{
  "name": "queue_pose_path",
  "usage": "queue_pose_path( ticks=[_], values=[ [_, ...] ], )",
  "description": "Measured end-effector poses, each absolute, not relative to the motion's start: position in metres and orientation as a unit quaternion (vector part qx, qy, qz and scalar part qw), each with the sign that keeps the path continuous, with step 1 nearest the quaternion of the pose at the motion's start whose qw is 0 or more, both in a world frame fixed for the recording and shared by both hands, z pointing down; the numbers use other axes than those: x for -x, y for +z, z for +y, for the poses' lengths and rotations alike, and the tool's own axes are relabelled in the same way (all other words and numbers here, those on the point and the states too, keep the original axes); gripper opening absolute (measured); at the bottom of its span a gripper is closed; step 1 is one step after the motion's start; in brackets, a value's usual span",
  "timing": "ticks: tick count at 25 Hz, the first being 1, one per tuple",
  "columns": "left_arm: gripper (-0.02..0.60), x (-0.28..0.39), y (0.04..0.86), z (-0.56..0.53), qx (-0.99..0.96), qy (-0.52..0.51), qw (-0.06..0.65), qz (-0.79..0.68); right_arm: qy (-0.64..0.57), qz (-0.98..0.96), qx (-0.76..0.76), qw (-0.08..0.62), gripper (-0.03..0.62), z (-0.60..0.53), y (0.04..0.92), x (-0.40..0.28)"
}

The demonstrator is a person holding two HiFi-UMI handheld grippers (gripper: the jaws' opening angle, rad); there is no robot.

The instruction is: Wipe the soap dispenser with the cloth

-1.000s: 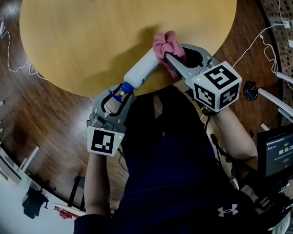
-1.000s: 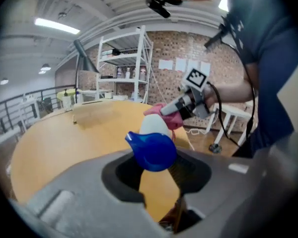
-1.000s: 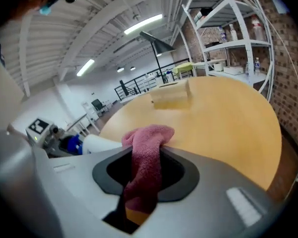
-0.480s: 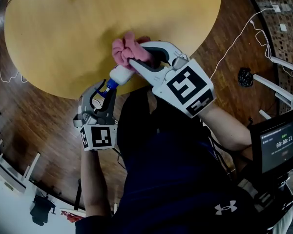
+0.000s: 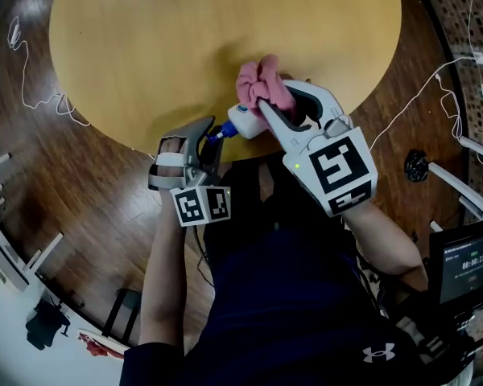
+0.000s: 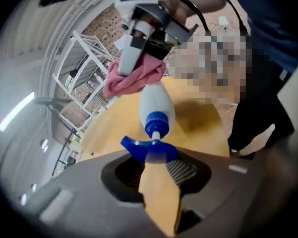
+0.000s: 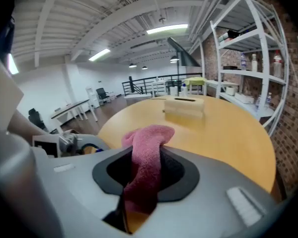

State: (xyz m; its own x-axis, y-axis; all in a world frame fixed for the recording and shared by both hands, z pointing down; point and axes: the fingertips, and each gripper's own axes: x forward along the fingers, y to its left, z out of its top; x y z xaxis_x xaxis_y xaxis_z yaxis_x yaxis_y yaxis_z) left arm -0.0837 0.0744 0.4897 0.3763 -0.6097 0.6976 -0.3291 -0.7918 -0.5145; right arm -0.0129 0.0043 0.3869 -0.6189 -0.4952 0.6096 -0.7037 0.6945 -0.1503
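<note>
Mostly white soap dispenser [image 6: 156, 105], blue pump [image 6: 150, 148]; crumpled pink cloth [image 6: 131, 81] touching.

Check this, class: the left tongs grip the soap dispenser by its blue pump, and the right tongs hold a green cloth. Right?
The cloth in the right tongs is pink, not green; the right gripper view shows it. The left tongs do grip the soap dispenser by its blue pump.

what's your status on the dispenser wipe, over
Left gripper shut on soap dispenser's blue pump. Right gripper shut on pink cloth. Cloth at dispenser's far end. Nothing in the way.
</note>
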Motion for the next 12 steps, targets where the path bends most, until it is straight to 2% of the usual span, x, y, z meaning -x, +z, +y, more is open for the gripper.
queue_pose_path(
  ticks=[2, 5, 12],
  values=[
    [0.130, 0.088, 0.494, 0.073, 0.798, -0.498, 0.182, 0.287, 0.198, -0.892, -0.294, 0.280, 0.112, 0.027, 0.395, 0.044],
    [0.130, 0.092, 0.505, 0.073, 0.782, -0.518, 0.189, 0.291, 0.198, -0.886, -0.285, 0.307, 0.110, 0.045, 0.419, 0.040],
    [0.124, 0.119, 0.518, 0.075, 0.792, -0.493, 0.047, 0.357, 0.195, -0.842, -0.372, 0.338, 0.110, 0.024, 0.459, -0.032]
  ],
)
